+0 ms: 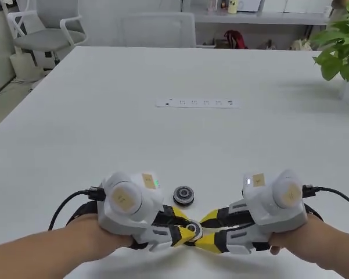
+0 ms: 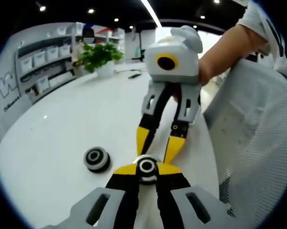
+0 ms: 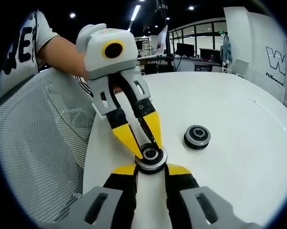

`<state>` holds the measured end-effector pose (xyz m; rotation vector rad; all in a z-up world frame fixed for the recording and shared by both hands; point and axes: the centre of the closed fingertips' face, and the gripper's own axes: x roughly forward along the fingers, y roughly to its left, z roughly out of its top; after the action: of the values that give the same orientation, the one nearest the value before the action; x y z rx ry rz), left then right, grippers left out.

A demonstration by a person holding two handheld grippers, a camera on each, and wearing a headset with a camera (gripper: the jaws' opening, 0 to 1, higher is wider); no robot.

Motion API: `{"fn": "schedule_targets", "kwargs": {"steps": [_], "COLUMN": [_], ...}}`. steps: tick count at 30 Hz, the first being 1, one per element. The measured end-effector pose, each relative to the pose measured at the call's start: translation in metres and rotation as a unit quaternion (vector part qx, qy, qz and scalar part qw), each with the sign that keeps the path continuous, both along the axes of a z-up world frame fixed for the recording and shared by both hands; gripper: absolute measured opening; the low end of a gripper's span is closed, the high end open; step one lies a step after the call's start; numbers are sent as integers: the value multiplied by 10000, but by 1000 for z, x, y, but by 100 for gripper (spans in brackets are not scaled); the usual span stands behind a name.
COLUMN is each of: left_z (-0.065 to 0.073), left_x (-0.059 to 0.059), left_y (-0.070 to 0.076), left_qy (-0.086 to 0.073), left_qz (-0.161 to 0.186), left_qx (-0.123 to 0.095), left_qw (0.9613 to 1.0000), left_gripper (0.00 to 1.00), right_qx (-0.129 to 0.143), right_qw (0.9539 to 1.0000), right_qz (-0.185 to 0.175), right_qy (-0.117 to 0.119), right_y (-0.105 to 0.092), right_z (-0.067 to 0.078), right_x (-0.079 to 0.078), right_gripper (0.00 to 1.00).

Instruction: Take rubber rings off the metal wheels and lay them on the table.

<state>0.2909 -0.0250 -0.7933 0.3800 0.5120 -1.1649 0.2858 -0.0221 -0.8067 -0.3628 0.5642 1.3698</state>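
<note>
A small metal wheel (image 1: 192,228) with a dark rubber ring is held just above the white table (image 1: 162,139), near its front edge. My left gripper (image 1: 184,231) and right gripper (image 1: 201,232) meet on it tip to tip. In the left gripper view my yellow-tipped jaws are shut on this wheel (image 2: 146,166), and the right gripper (image 2: 154,156) reaches in from above. In the right gripper view the wheel (image 3: 151,155) sits between my own shut jaws, with the left gripper (image 3: 149,149) pinching its far side. A second ringed wheel (image 1: 183,195) lies flat on the table just beyond.
A white power strip (image 1: 197,103) lies mid-table. A potted plant (image 1: 339,52) stands at the far right corner, and chairs (image 1: 46,35) at the far left. A mesh chair back (image 3: 43,143) is close behind the grippers. The table's front edge is near.
</note>
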Motion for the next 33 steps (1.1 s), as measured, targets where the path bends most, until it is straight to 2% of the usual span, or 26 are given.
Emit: {"fn": "schedule_targets", "kwargs": {"steps": [6, 9, 11, 16, 27, 31, 33], "left_z": [0, 0, 0, 0, 0, 0, 0], "left_x": [0, 0, 0, 0, 0, 0, 0], "left_y": [0, 0, 0, 0, 0, 0, 0], "left_qy": [2, -2, -1, -2, -54, -62, -68], "left_qz": [1, -6, -7, -4, -18, -18, -24], "left_qx": [-13, -12, -15, -10, 68, 76, 82], "left_qw": [10000, 10000, 10000, 10000, 10000, 9999, 9999], "left_gripper": [13, 13, 13, 13, 12, 12, 12], "right_qx": [-10, -75, -62, -65, 55, 121, 145], "right_qw": [10000, 10000, 9999, 9998, 9971, 9939, 9929], "right_qz": [-13, -1, -90, -128, -482, -682, -735], "right_qy": [23, -14, 90, 136, 594, 860, 922], "right_y": [-1, -6, -8, -8, -10, -12, -12], "right_z": [0, -2, -2, -2, -2, -1, 0], "right_x": [0, 1, 1, 2, 5, 6, 6], "right_gripper": [17, 11, 7, 5, 0, 0, 0]}}
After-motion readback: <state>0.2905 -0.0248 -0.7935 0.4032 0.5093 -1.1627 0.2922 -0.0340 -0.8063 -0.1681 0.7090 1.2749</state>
